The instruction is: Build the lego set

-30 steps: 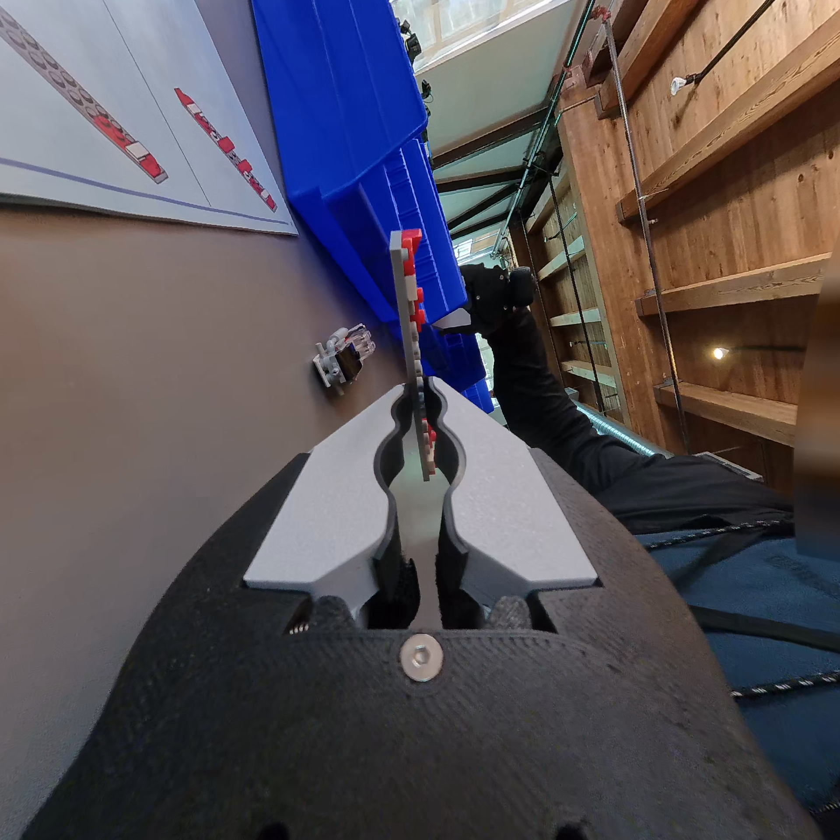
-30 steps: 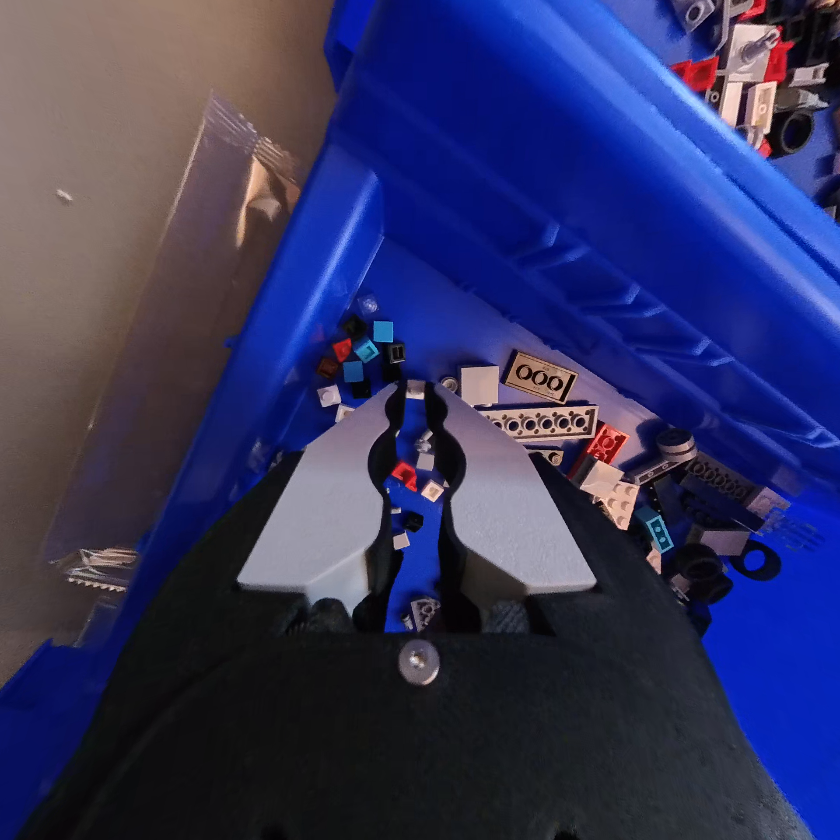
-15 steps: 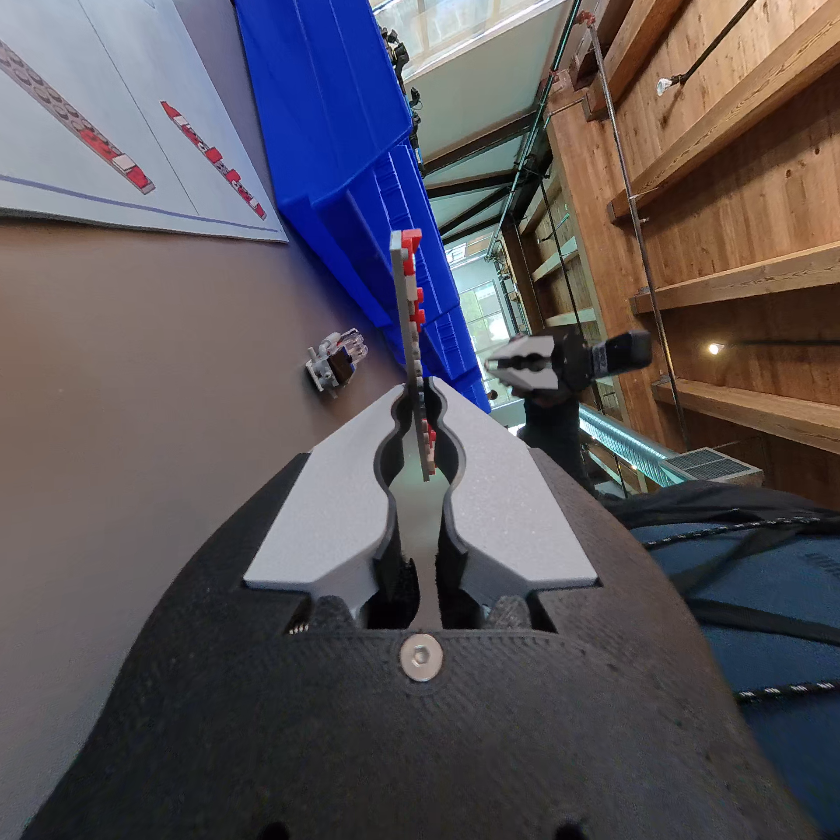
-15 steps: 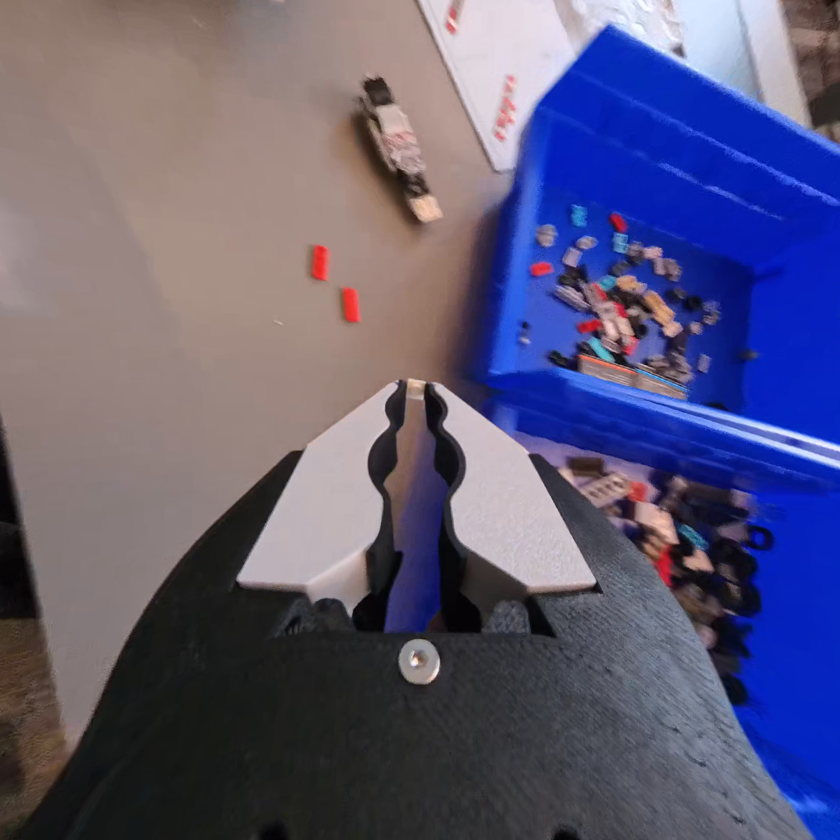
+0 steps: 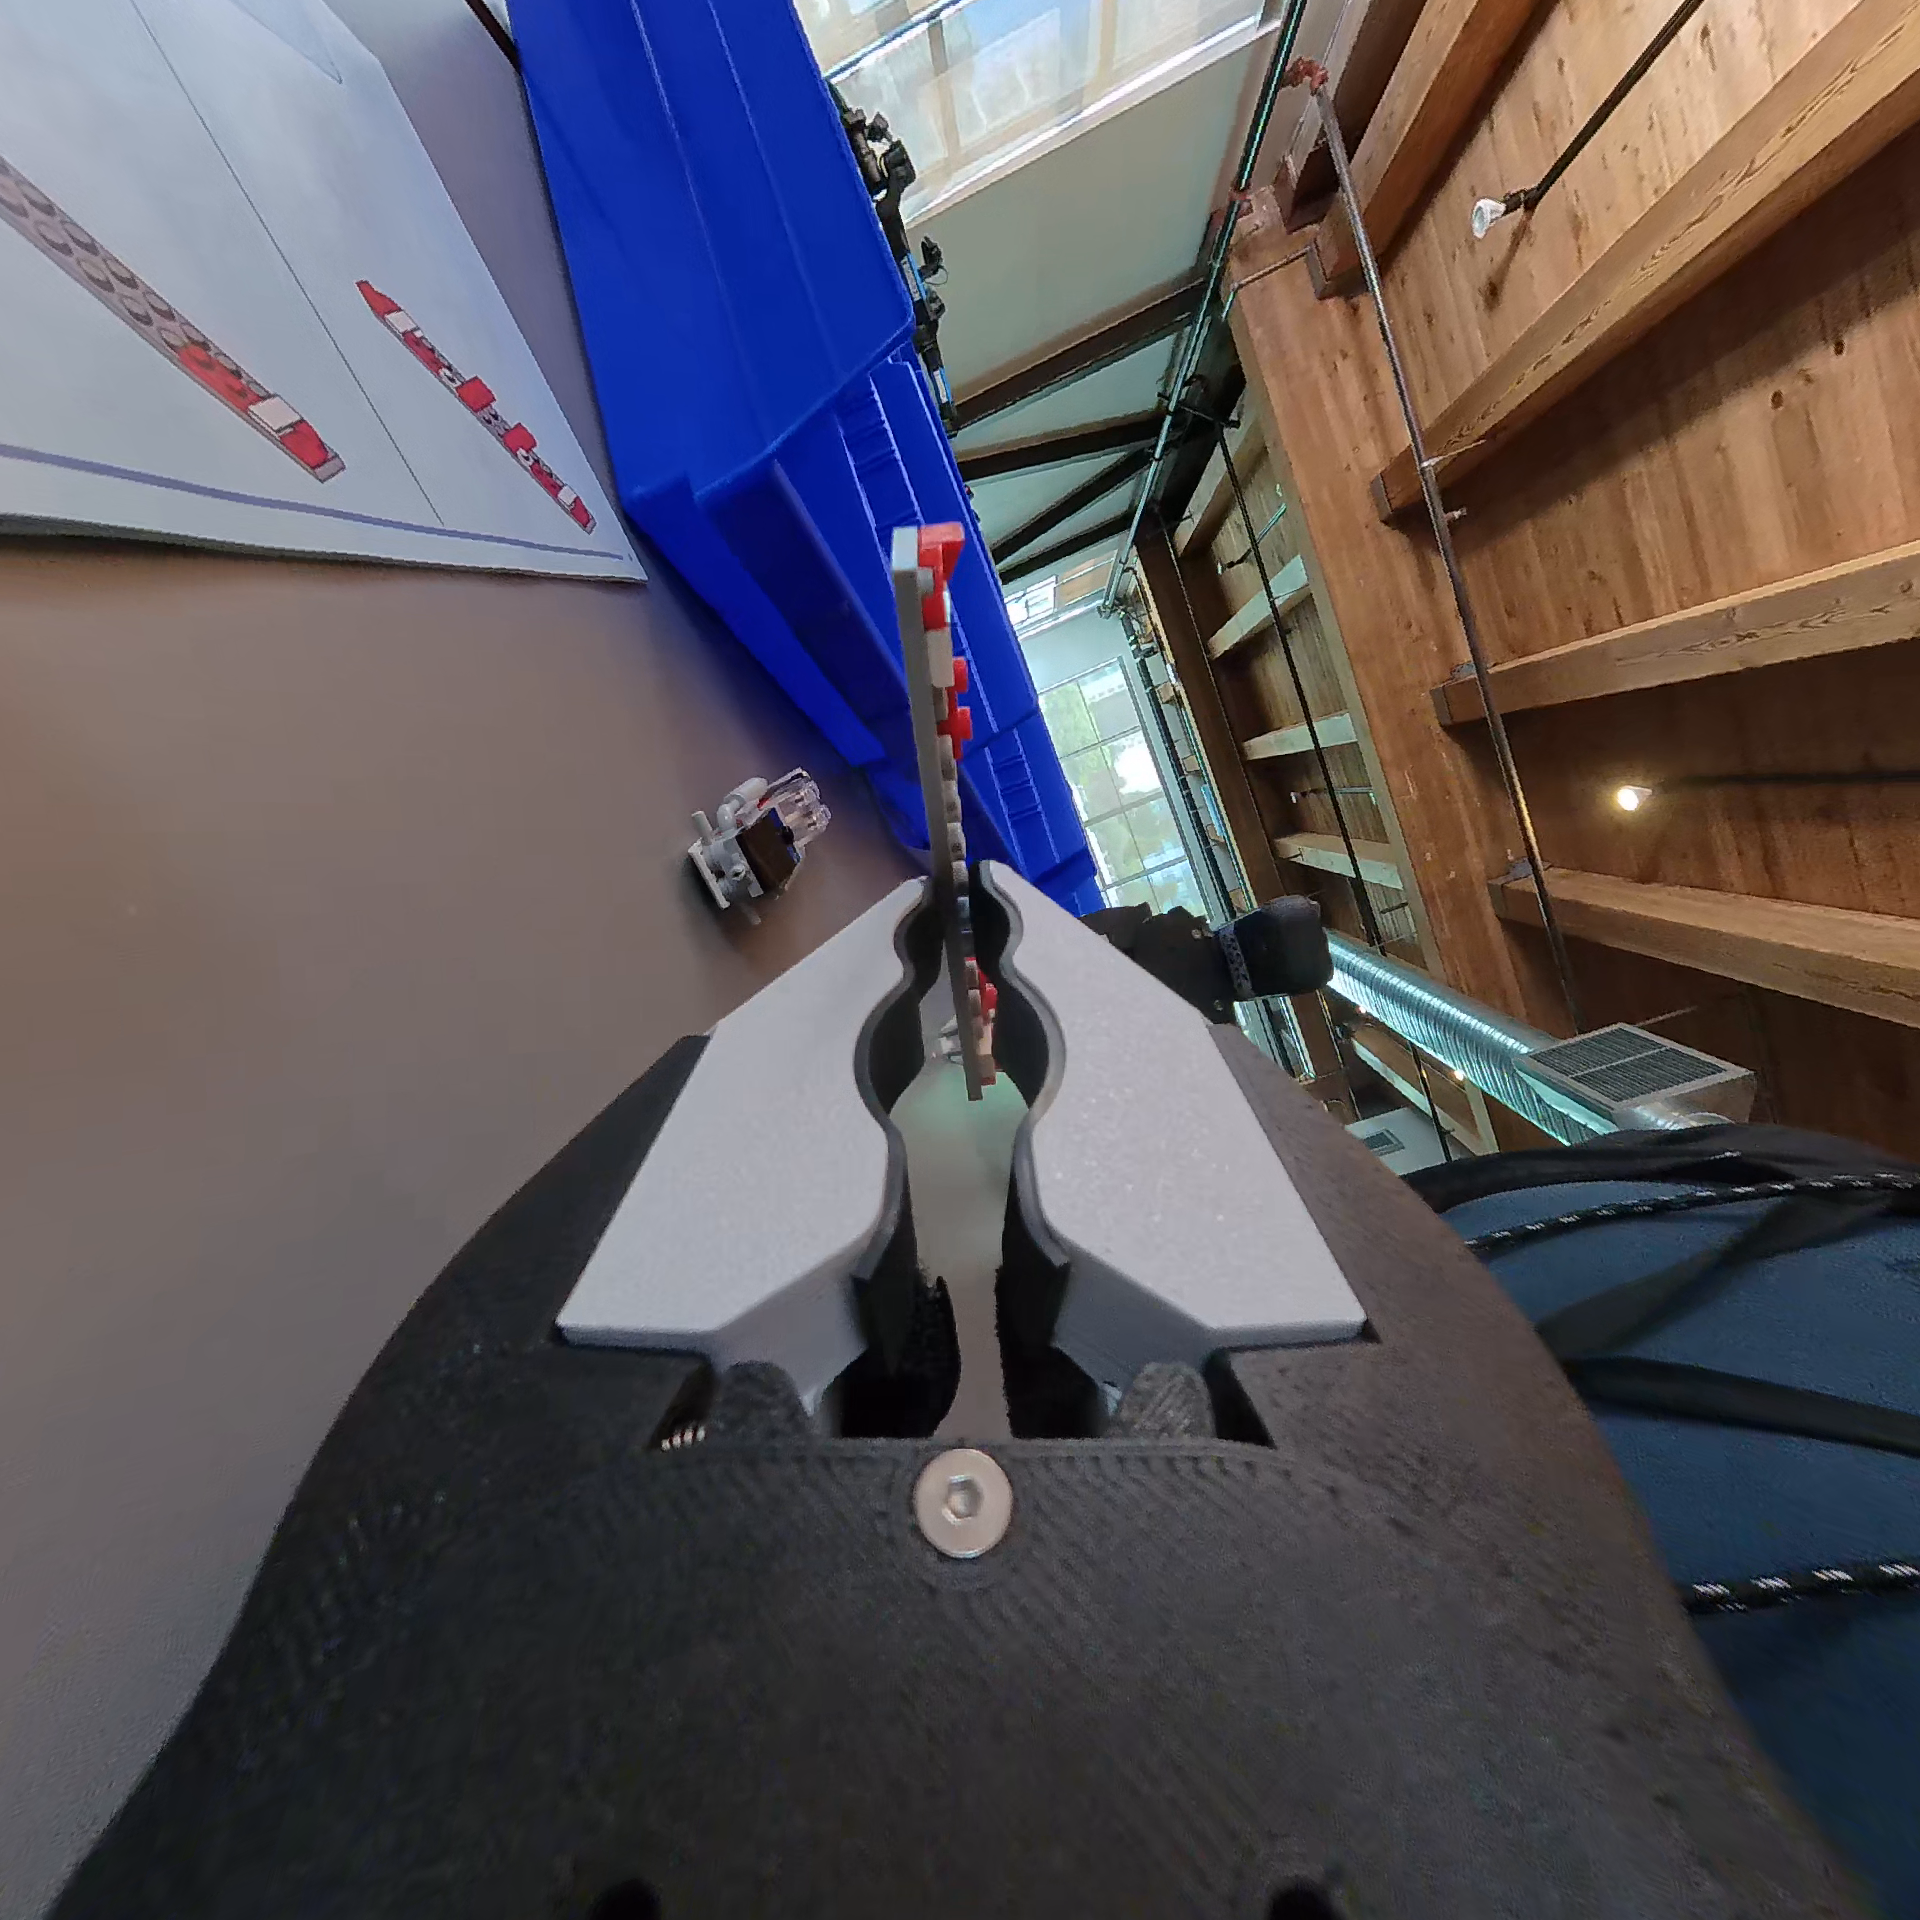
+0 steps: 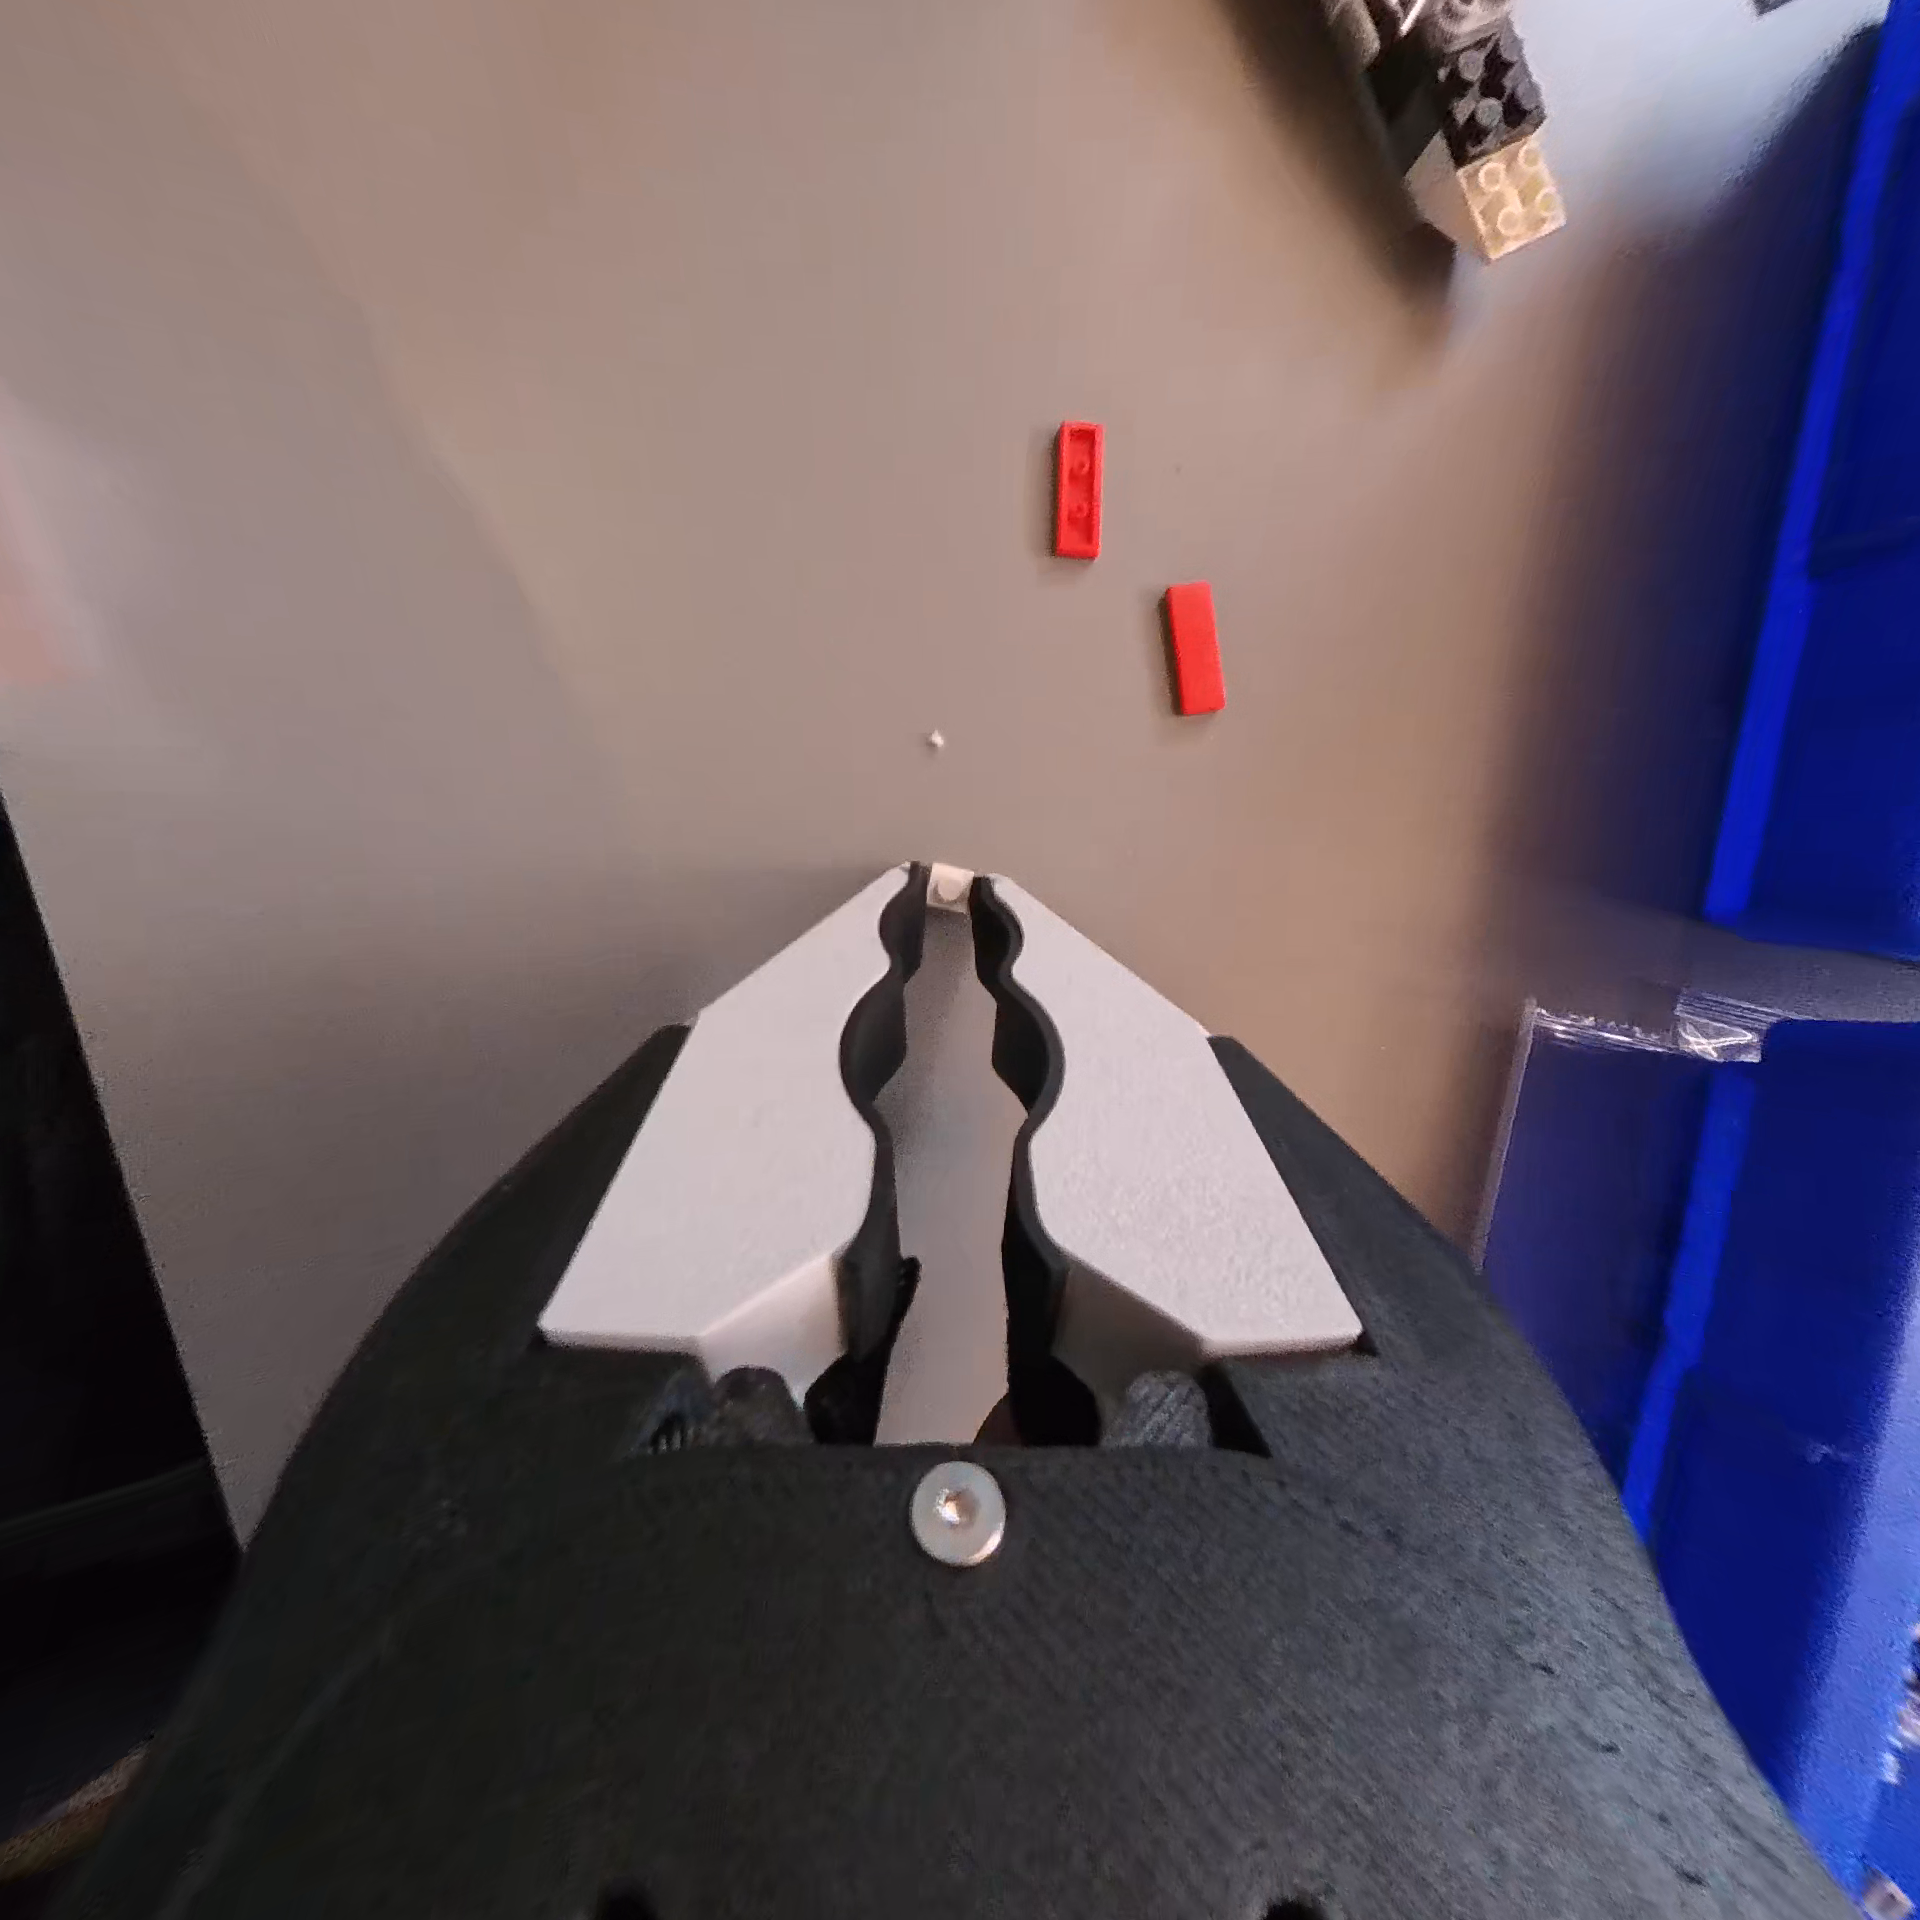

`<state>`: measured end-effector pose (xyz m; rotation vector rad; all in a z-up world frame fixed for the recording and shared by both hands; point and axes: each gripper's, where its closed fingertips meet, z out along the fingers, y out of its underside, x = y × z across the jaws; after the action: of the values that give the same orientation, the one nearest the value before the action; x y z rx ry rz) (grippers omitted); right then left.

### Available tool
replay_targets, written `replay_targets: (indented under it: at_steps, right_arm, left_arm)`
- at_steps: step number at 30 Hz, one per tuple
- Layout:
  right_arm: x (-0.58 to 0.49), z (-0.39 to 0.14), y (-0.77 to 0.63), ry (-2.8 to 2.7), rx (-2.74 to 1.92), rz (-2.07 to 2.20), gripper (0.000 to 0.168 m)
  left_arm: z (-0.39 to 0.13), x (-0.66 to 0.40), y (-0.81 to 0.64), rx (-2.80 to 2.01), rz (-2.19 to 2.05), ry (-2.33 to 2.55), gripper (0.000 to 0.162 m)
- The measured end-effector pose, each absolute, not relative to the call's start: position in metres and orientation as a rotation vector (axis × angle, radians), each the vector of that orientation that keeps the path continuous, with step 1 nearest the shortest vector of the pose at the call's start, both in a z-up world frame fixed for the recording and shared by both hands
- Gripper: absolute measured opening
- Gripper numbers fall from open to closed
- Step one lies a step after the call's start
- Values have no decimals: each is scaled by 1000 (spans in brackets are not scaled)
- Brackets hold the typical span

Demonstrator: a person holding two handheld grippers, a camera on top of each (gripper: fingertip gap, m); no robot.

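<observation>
My left gripper [image 5: 951, 894] is shut on a long grey plate [image 5: 928, 727] with red and white pieces along one side. It holds the plate edge-on, above the brown table [image 5: 312, 831]. My right gripper [image 6: 948, 883] is shut on a small white piece [image 6: 950, 891] at its fingertips, over the table [image 6: 520, 416]. Two red tiles, one [image 6: 1078, 488] and another [image 6: 1193, 647], lie ahead of it. A small grey, black and clear assembly [image 5: 756, 842] lies on the table, and it also shows in the right wrist view [image 6: 1465, 135].
Blue bins [image 5: 727, 312] line the far side of the table and show at the right of the right wrist view [image 6: 1818, 520]. An instruction sheet [image 5: 208, 312] lies at the left. A clear plastic bag [image 6: 1621, 1039] lies by the bins. A dark sleeve [image 5: 1174, 951] shows beyond the left fingers. Left tips to right tips: about 25 centimetres.
My right gripper left the blue bin with the small white piece and swung over the table, close to the two red tiles. The left gripper stayed put with the plate.
</observation>
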<state>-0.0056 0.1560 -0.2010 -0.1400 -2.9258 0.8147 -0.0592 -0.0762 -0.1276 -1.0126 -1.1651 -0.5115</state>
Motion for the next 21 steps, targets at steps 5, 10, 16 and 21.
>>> replay_targets:
  at_steps: [5,10,16,21]
  right_arm:
    - [-6,-201,156,-2917,-171,841,10]
    - [-6,-201,158,-2908,-193,853,10]
    - [-8,-194,157,-2878,-244,923,13]
    - [-13,-180,158,-2834,-291,990,15]
  left_arm:
    - [-126,-60,-78,-1003,-497,-1160,4]
    - [-126,-60,-79,-1004,-480,-1163,4]
    - [-126,-59,-79,-1008,-475,-1165,4]
    - [-127,-60,-79,-1013,-474,-1170,4]
